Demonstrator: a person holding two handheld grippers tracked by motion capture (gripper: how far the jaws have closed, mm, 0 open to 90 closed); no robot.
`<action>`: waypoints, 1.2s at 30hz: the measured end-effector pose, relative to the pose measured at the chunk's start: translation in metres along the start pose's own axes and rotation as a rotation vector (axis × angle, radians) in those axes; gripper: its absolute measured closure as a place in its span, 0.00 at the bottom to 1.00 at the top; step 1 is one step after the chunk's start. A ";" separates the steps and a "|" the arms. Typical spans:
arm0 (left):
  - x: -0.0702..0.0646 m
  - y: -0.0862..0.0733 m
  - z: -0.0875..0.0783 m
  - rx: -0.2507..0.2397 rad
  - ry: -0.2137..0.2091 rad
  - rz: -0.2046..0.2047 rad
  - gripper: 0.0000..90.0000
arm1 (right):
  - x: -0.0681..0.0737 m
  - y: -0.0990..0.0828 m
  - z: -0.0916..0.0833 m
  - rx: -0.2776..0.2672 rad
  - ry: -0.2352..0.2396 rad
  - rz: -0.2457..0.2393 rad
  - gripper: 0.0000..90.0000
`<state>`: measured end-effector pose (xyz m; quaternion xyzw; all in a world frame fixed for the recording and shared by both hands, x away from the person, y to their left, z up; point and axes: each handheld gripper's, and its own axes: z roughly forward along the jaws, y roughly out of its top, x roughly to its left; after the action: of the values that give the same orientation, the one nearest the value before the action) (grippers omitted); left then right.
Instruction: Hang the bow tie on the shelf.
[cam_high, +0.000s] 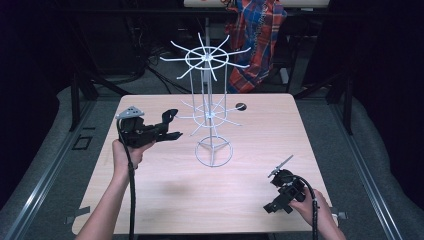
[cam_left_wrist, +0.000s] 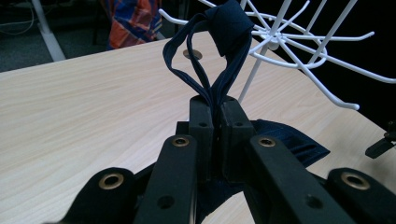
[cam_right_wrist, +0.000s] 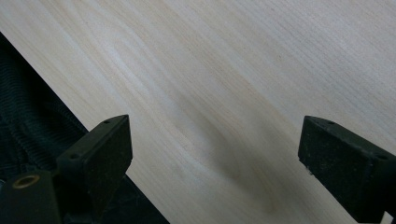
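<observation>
Pale wooden bench (cam_high: 165, 200), dark room. Your left tongs (cam_left_wrist: 217, 109) clamp a navy strap loop (cam_left_wrist: 219, 51); right tongs (cam_right_wrist: 212, 154) gape, idle. Next: hook it onto the white wire rack (cam_high: 207, 60), far right.

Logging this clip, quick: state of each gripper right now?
Left gripper: shut on the dark strap, beside the white rack.
Right gripper: open, holding nothing, over the table.
</observation>
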<state>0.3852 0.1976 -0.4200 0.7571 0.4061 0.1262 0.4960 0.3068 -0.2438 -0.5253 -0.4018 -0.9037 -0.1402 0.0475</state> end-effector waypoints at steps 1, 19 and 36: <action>0.000 0.000 0.001 0.000 -0.002 0.001 0.95 | -0.001 0.000 -0.001 0.013 0.001 -0.008 0.11; -0.005 0.004 0.005 -0.020 -0.016 0.016 0.95 | 0.000 0.000 0.000 0.002 0.006 -0.002 0.11; -0.011 0.003 0.021 0.027 -0.027 0.041 0.95 | 0.000 -0.001 0.001 -0.007 0.009 0.009 0.11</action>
<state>0.3926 0.1755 -0.4251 0.7736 0.3855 0.1206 0.4882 0.3062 -0.2442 -0.5265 -0.4053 -0.9012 -0.1447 0.0506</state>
